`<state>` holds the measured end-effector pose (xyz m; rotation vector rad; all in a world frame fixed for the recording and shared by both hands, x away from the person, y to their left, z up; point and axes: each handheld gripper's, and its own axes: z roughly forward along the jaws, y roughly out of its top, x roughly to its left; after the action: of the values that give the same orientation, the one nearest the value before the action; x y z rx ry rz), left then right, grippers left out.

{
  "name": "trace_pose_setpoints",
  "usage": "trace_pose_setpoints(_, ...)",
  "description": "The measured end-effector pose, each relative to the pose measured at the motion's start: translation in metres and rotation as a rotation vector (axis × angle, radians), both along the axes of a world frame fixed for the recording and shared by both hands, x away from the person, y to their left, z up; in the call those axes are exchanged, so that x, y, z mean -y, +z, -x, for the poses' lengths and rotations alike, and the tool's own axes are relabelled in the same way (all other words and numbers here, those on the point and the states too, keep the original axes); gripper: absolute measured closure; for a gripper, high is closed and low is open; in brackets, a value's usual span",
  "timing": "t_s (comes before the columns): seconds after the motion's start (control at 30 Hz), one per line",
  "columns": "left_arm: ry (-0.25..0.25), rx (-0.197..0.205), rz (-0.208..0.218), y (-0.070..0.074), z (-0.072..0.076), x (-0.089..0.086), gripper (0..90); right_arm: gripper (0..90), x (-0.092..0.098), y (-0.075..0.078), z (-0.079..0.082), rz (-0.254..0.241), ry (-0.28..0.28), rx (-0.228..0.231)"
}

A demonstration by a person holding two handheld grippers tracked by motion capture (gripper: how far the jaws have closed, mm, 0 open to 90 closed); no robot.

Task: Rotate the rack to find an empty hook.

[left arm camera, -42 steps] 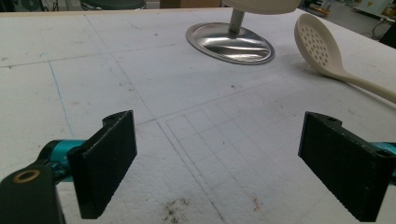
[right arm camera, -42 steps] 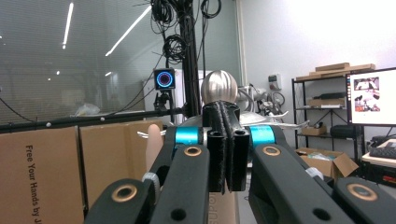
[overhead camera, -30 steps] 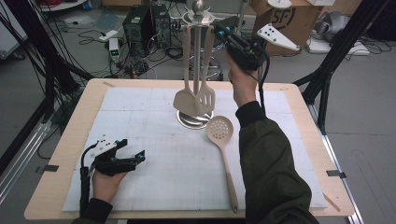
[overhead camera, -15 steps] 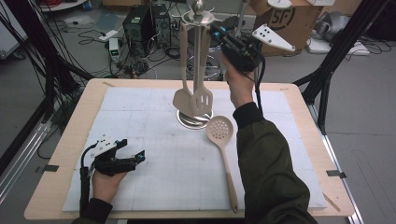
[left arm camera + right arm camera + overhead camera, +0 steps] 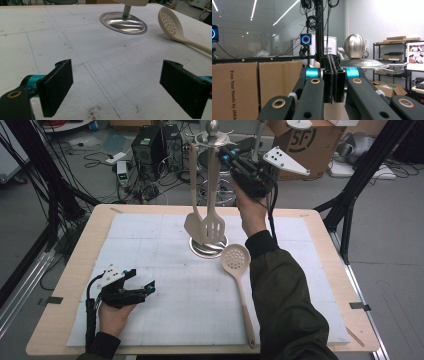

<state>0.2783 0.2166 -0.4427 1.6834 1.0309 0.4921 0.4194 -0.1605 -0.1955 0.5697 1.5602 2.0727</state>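
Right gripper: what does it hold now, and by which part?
It cannot be told. The right gripper has its fingers shut near the handle top of the slotted spatula hanging on the rack; nothing shows between them.

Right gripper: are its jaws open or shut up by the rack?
Shut: in the right gripper view the right gripper has its black pads pressed together, nothing visible between them.

**Workshop around our table**

Beyond the claw we see a grey floor (image 5: 385, 245) strewn with cables (image 5: 100, 155), a cardboard box (image 5: 300, 140) and black stands (image 5: 360, 185). Behind it, ceiling strip lights (image 5: 284, 12) and shelving (image 5: 397, 57) line the room.
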Motion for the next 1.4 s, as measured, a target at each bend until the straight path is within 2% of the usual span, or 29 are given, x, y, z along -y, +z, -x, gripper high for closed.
trace_pose_setpoints(0.43,0.002,-0.002,0.004,0.0,0.0,0.0,12.0,89.8,-0.012,-0.001,0.0,-0.008,0.012,0.004)
trace_pose_setpoints(0.77,0.0,-0.004,0.002,-0.001,-0.001,0.0,12.1,89.8,-0.014,-0.001,0.0,-0.002,0.015,0.001)
trace_pose_setpoints(0.87,0.003,-0.004,0.003,0.0,0.0,-0.001,12.0,89.8,-0.01,-0.002,-0.001,-0.01,0.023,0.0)
trace_pose_setpoints(1.07,0.002,-0.004,0.002,-0.001,0.0,-0.001,12.0,89.8,0.004,-0.008,-0.006,-0.028,-0.009,-0.019)
trace_pose_setpoints(1.2,0.001,-0.005,0.001,-0.001,-0.001,-0.001,12.0,89.8,0.014,-0.014,-0.013,-0.061,-0.027,-0.046)
trace_pose_setpoints(1.4,0.009,-0.006,0.005,-0.001,-0.001,-0.002,12.0,89.8,0.024,-0.021,-0.026,-0.057,-0.051,-0.081)
